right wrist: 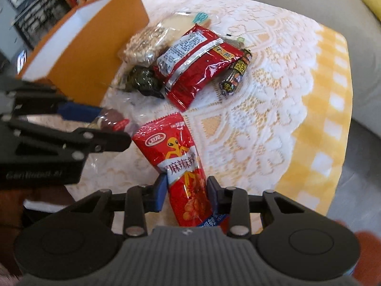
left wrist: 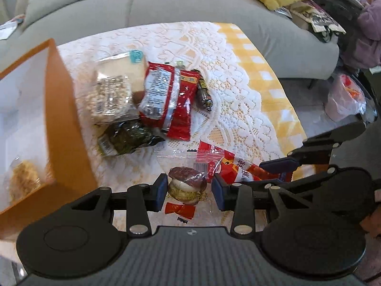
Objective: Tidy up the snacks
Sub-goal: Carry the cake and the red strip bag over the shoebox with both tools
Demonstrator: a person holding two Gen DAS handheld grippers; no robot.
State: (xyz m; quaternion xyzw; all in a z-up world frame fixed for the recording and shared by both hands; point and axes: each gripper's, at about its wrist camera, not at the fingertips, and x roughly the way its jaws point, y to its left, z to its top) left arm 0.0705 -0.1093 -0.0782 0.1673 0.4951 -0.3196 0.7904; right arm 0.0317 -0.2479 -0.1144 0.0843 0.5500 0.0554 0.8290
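**Both grippers loaded beside the orange box**

Your left gripper [left wrist: 188, 191] clamps a clear-wrapped round cake [left wrist: 187, 187] between its blue pads. Your right gripper [right wrist: 187, 194] grips a long red spicy snack packet [right wrist: 183, 166], whose top end points toward the pile. The remaining snacks [left wrist: 145, 100] lie heaped on the lace tablecloth [left wrist: 238, 90], just beside the open orange box [left wrist: 69, 124].

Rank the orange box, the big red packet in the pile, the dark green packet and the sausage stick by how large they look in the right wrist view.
1. orange box
2. big red packet
3. and 4. dark green packet and sausage stick look alike; the green one is partly hidden, so unranked.
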